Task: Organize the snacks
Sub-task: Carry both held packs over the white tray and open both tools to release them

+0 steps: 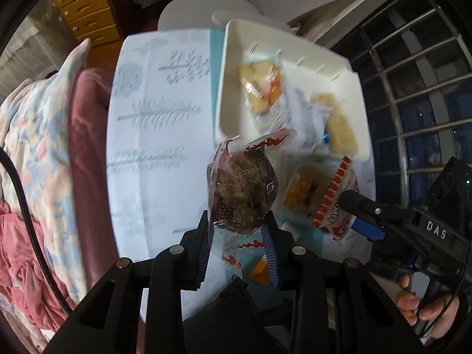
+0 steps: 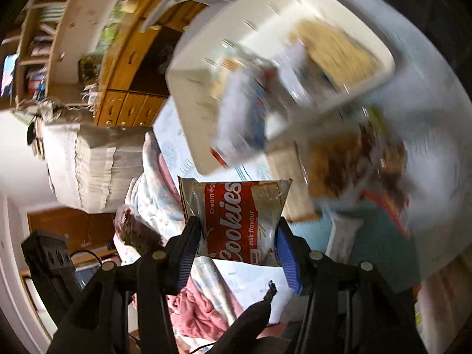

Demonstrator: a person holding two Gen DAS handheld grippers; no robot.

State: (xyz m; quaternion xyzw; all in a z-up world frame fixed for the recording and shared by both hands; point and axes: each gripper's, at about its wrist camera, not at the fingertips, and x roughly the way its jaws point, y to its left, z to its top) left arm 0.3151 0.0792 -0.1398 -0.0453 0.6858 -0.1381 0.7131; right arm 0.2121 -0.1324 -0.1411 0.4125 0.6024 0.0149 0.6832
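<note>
My left gripper [image 1: 237,224] is shut on a clear packet holding a dark brown round cake [image 1: 243,188], lifted above the table. My right gripper [image 2: 237,233] is shut on a red and white Cookies packet [image 2: 233,221]; the same packet [image 1: 332,199] and the right gripper [image 1: 354,209] show at the right of the left wrist view. Beyond both stands a white plastic bin [image 1: 233,67] with several wrapped snacks inside, also blurred in the right wrist view as the bin [image 2: 194,88]. The cake packet [image 2: 132,230] appears at lower left of the right wrist view.
A white cloth with grey tree prints [image 1: 153,124] covers the table. Bedding in pink and floral cloth [image 1: 35,135] lies to the left. Wooden drawers [image 1: 85,8] stand behind, a barred window [image 1: 419,94] to the right. More snack packets [image 2: 354,159] lie on the table, blurred.
</note>
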